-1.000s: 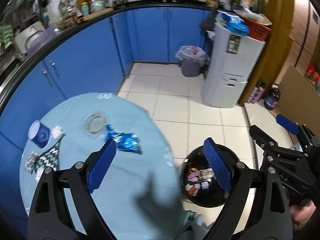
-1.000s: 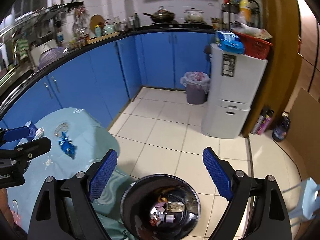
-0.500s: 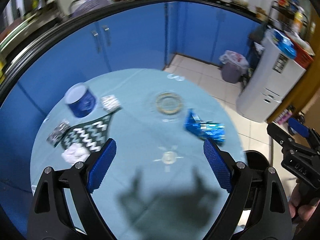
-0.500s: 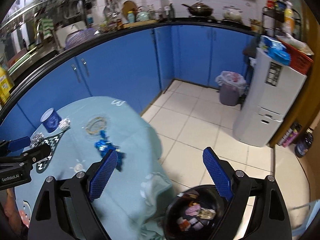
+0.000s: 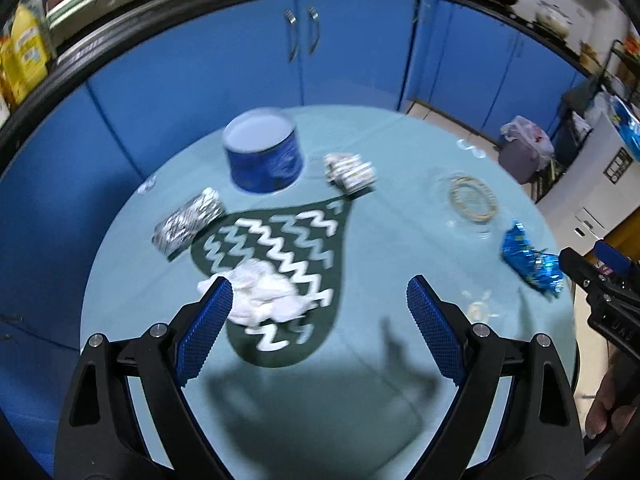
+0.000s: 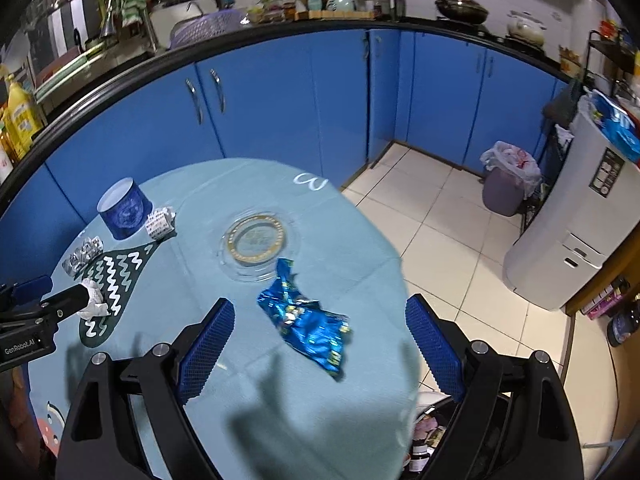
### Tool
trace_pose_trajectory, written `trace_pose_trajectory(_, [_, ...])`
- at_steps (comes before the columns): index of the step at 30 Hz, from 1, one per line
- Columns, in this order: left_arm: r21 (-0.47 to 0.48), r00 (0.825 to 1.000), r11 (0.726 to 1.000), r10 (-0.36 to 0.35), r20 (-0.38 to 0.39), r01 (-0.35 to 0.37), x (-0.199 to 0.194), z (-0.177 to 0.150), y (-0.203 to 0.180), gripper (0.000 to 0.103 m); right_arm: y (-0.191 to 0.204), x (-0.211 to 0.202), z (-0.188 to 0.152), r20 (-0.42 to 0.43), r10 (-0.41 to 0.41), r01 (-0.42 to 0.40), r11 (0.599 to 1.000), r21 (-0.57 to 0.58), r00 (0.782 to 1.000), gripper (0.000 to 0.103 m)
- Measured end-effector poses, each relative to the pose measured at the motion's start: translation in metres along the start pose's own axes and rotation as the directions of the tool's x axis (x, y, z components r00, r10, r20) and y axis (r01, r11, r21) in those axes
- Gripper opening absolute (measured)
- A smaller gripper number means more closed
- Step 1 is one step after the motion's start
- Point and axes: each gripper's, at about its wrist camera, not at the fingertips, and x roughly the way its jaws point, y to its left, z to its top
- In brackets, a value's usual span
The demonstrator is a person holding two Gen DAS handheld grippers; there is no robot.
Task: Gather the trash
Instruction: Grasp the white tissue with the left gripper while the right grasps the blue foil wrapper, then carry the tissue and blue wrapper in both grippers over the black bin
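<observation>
Left tool [image 5: 320,308] gapes empty over white tissue wad [image 5: 264,296] on zigzag mat [image 5: 280,248]; right tool [image 6: 320,328] agape above blue wrapper [image 6: 308,320] near counter's [image 6: 248,380] right edge; bin [image 6: 428,436] below, probably for short drops.

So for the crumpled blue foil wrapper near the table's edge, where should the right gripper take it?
Probably from above, across the narrow waist of the blue foil wrapper. It lies flat and crumpled on the tablecloth, long axis running diagonally, so the open right gripper should straddle its raised creased middle rather than a thin end.
</observation>
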Motion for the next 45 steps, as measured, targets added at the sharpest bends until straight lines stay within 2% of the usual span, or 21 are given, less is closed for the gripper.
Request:
trace_pose_trajectory(15, [-0.098, 0.995, 0.995, 0.016, -0.097, -0.025, 0.047, -0.006, 0.048, 0.086, 0.018, 0.045, 0.000, -0.122, -0.007, 0.005, 1.000, -0.018, 0.993, 0.085])
trace_pose_trajectory(19, [-0.096, 0.992, 0.995, 0.019, -0.123, -0.031, 0.056, -0.006, 0.051, 0.070, 0.023, 0.049, -0.002, -0.142, 0.011, -0.014, 1.000, -0.024, 0.990, 0.084])
trace_pose_trajectory(21, [-0.098, 0.991, 0.995, 0.013, -0.130, -0.026, 0.059, -0.007, 0.053, 0.065, 0.026, 0.048, -0.003, -0.137, 0.007, -0.011, 0.999, -0.030, 0.990, 0.076])
trace_pose_trajectory(23, [-0.099, 0.992, 0.995, 0.008, -0.126, -0.021, 0.058, -0.007, 0.053, 0.063, 0.028, 0.051, -0.004, -0.160, 0.019, -0.025, 0.999, -0.034, 0.987, 0.055])
trace_pose_trajectory(27, [-0.094, 0.993, 0.996, -0.002, -0.118, -0.010, 0.054, -0.008, 0.053, 0.052, 0.032, 0.050, -0.007, -0.166, 0.028, -0.036, 0.998, -0.043, 0.986, 0.045])
trace_pose_trajectory(31, [-0.099, 0.993, 0.995, -0.019, -0.117, 0.007, 0.050, -0.008, 0.054, 0.041, 0.037, 0.041, -0.008, -0.156, 0.032, -0.042, 0.997, -0.060, 0.987, 0.043])
trace_pose_trajectory(34, [-0.093, 0.994, 0.996, -0.024, -0.108, 0.014, 0.044, -0.007, 0.051, 0.038, 0.040, 0.032, -0.007, -0.143, 0.035, -0.047, 0.996, -0.075, 0.989, 0.042])
trace_pose_trajectory(45, [-0.044, 0.999, 0.998, -0.047, -0.022, 0.046, 0.002, -0.001, 0.024, 0.036, 0.030, -0.011, -0.007, -0.079, 0.049, -0.053, 0.997, -0.058, 0.996, 0.042])
